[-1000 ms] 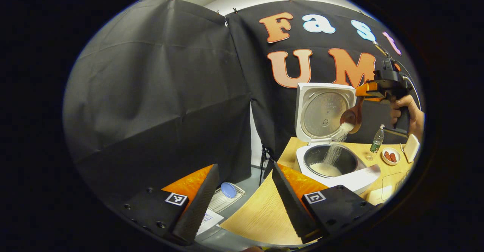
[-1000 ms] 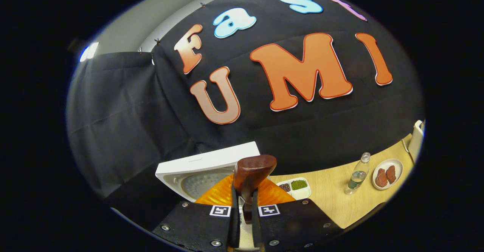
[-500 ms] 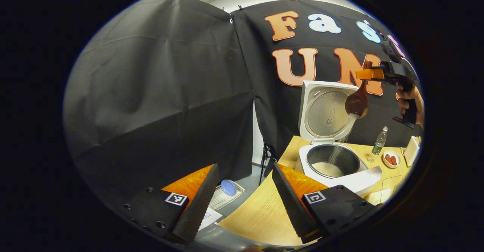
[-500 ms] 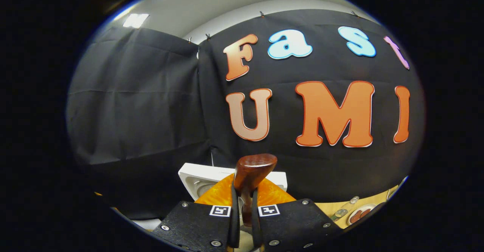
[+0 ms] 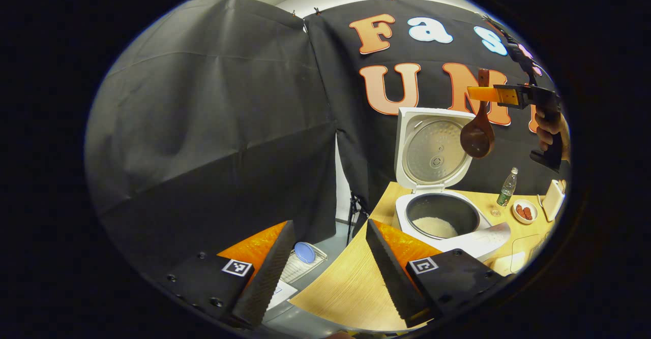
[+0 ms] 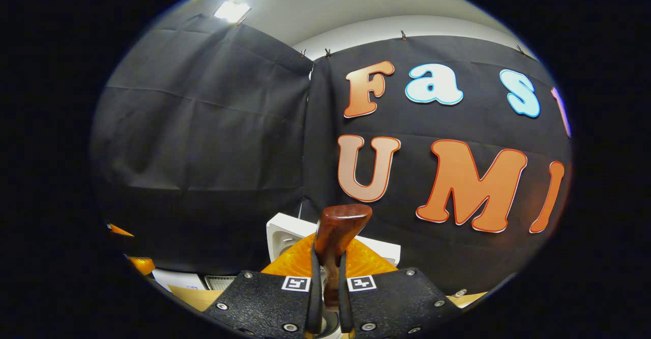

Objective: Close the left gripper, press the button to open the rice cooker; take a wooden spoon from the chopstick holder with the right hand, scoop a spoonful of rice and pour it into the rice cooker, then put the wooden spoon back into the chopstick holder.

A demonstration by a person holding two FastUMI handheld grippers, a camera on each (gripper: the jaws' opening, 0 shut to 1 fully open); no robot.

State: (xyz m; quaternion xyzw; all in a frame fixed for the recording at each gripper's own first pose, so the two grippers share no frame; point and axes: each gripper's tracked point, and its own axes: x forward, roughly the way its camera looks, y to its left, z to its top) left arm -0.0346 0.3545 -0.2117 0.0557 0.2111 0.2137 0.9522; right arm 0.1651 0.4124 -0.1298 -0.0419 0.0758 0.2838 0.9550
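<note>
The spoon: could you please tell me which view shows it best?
The left gripper view: the whole spoon hangs bowl-down from the right gripper, above the open cooker. The right gripper view shows just its handle end, pinched between the fingers.

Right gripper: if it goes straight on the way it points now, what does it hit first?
Probably the booth's black cloth wall. The right gripper, shut on the wooden spoon, points above the rice cooker's raised lid; depth is unclear.
</note>
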